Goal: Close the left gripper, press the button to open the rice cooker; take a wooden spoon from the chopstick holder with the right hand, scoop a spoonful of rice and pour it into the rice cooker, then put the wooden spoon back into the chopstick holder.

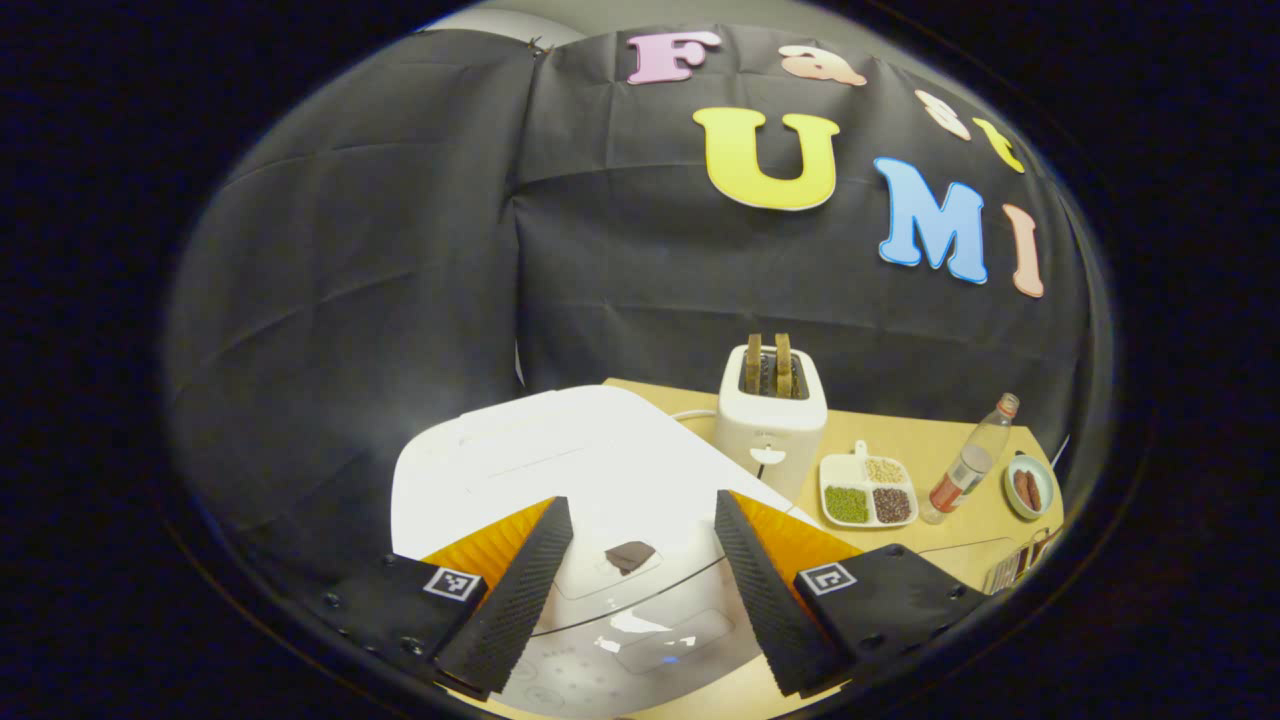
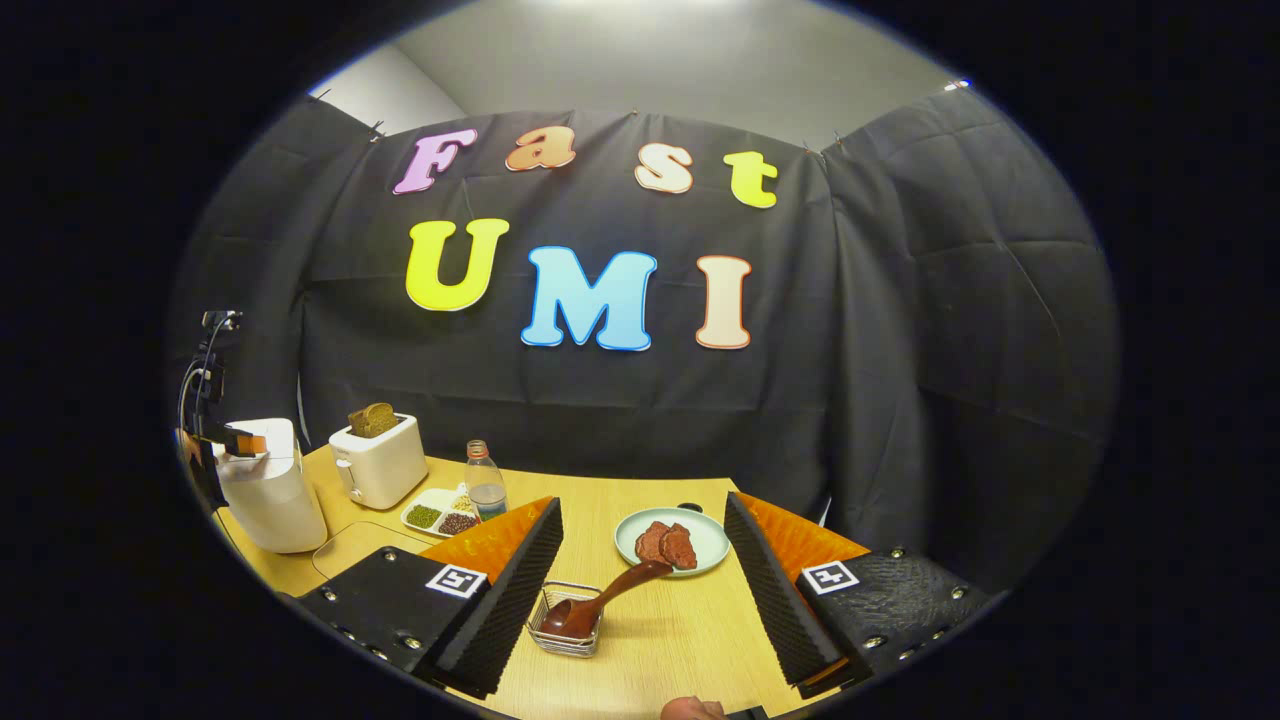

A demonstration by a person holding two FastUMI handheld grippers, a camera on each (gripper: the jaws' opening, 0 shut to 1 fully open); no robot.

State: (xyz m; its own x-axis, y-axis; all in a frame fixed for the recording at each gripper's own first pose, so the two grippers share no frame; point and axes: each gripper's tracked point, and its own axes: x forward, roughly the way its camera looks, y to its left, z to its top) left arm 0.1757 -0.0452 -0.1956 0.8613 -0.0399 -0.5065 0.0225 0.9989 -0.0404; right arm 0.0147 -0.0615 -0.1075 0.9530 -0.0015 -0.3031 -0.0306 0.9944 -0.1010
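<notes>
My left gripper hangs jaws wide over the shut rice cooker; its button sits between them. My right gripper is wide too, wooden spoon in the chopstick holder between its jaws.

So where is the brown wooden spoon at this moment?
In the right gripper view, the brown wooden spoon rests in the small wire chopstick holder on the wooden table, just before the pale green plate.

Glossy plastic rice cooker (wire chopstick holder), wooden table.
</notes>
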